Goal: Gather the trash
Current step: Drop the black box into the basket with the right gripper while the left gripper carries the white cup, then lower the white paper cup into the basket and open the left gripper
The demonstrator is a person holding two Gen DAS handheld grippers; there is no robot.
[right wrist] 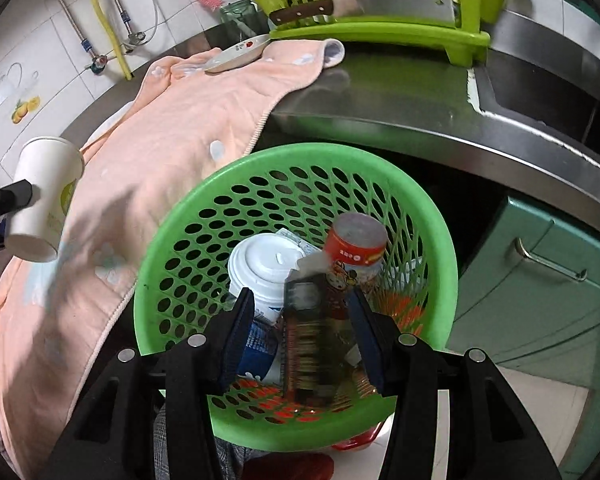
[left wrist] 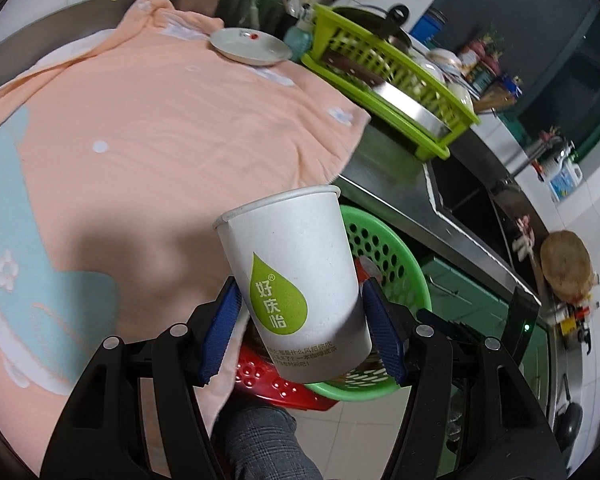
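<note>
My left gripper (left wrist: 300, 320) is shut on a white paper cup (left wrist: 296, 280) with a green drop logo, held tilted in the air at the edge of the peach towel (left wrist: 160, 128). The cup also shows in the right wrist view (right wrist: 44, 196), far left. A green perforated basket (right wrist: 172, 248) sits below the counter edge and holds a white lidded cup (right wrist: 266, 264) and a red can (right wrist: 354, 248). My right gripper (right wrist: 302, 336) is over the basket, open, with a blurred dark wrapper (right wrist: 310, 344) between its blue pads; it looks loose and falling.
A white plate (left wrist: 250, 46) lies on the towel's far end. A lime dish rack (left wrist: 384, 76) with a cleaver (right wrist: 364, 10) stands on the steel counter (right wrist: 400, 96), beside a sink (left wrist: 466, 196). Green cabinets (right wrist: 540, 280) are below. A red stool (left wrist: 276, 384) is under the basket.
</note>
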